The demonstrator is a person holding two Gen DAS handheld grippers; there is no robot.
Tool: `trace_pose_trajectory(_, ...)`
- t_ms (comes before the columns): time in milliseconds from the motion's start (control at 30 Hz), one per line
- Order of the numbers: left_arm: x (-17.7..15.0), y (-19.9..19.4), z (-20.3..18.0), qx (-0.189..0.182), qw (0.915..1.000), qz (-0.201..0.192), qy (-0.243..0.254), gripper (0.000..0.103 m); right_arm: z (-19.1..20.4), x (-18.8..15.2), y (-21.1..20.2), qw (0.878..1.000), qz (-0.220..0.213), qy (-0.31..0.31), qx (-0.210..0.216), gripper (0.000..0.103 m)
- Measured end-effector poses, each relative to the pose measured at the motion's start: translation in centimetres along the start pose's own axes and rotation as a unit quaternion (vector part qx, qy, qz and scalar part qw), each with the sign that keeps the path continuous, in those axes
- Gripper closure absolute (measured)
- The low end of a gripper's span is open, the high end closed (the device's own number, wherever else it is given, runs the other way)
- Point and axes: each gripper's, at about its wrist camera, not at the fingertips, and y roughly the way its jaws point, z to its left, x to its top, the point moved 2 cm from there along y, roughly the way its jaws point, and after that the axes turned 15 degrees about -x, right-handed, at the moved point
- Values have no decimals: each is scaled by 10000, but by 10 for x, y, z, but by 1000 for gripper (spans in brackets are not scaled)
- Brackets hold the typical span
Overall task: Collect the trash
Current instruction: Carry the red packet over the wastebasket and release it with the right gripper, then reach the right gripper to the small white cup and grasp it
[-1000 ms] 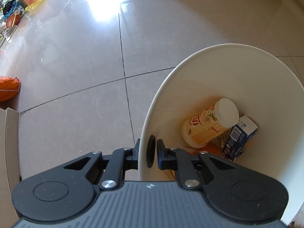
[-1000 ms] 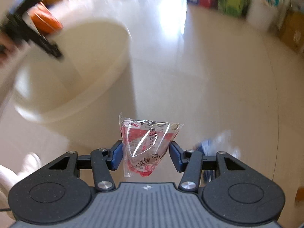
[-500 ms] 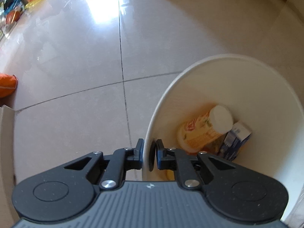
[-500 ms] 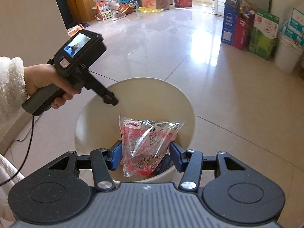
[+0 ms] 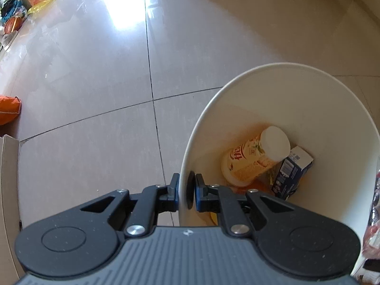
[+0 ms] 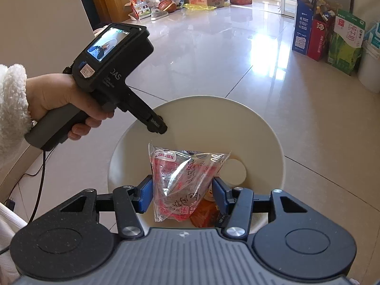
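Observation:
A cream round bin (image 5: 308, 109) stands on the tiled floor. My left gripper (image 5: 186, 190) is shut on its near rim, one pad outside and one inside. Inside lie a yellow bottle with a white cap (image 5: 251, 159) and a blue carton (image 5: 292, 173). In the right wrist view the left gripper (image 6: 155, 125), held by a hand (image 6: 54, 95), clamps the bin (image 6: 261, 137) at its left rim. My right gripper (image 6: 182, 191) hangs over the bin's mouth with a red and clear snack bag (image 6: 182, 180) between its blue pads. Its jaws are opening, and the pads still touch the bag.
Cartons and boxes (image 6: 332, 35) and a white bucket (image 6: 370, 68) line the right wall. Cardboard boxes, a basketball (image 6: 167, 5) and clutter sit at the far end. An orange bag (image 5: 8, 109) lies left of the bin. A black cable (image 6: 40, 190) trails down left.
My right gripper carried the snack bag from beside the bin to above its mouth. The left gripper kept its hold on the rim, and the bin barely shifted.

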Motion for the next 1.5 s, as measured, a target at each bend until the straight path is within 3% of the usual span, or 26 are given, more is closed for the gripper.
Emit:
trace_pose_trajectory(33, 0, 0, 0, 0, 10000, -3, 6, 93, 2, 1, 1, 10000, -36, -8, 0, 39)
trace_pose_trajectory(100, 0, -1, 1, -21, 10000, -22, -37, 93, 3, 2, 0, 9999, -104, -52, -103, 20)
trace_pose_trajectory(133, 0, 0, 1, -17, 10000, -19, -20, 93, 4, 2, -1, 9997, -152, -112, -156, 18)
trace_pose_trajectory(300, -1, 0, -1, 9, 10000, -61, 27, 93, -5, -2, -8, 9995, -117, -142, -276, 9)
trace_pose_trajectory(433, -2, 1, -2, 37, 10000, -73, 30, 93, -30, -11, -20, 9988, -98, 7, -479, 9)
trace_pose_trajectory(633, -3, 0, -3, 56, 9999, -78, 42, 92, -93, -51, -43, 9899, -135, 637, -1257, 0)
trace_pose_trajectory(800, -3, 1, -4, 105, 9999, -77, 72, 92, -169, -131, -24, 9668, 587, 1572, -1929, 0)
trace_pose_trajectory(967, -3, 2, -6, 154, 9998, -72, 89, 92, -244, -227, 24, 9194, 1726, 2636, -2356, 1)
trace_pose_trajectory(1067, -2, 3, -6, 156, 9998, -63, 62, 91, -265, -269, 45, 9003, 2006, 2994, -2440, 3)
trace_pose_trajectory(1167, -2, 3, -5, 164, 9998, -57, 56, 91, -277, -300, 62, 8927, 2203, 3140, -2366, 3)
trace_pose_trajectory(1267, -2, 3, -6, 181, 9998, -58, 79, 91, -280, -317, 81, 8936, 2352, 3104, -2230, 4)
trace_pose_trajectory(1500, -2, 4, -8, 229, 9997, -32, 86, 91, -279, -338, 121, 9002, 2870, 2586, -2010, 21)
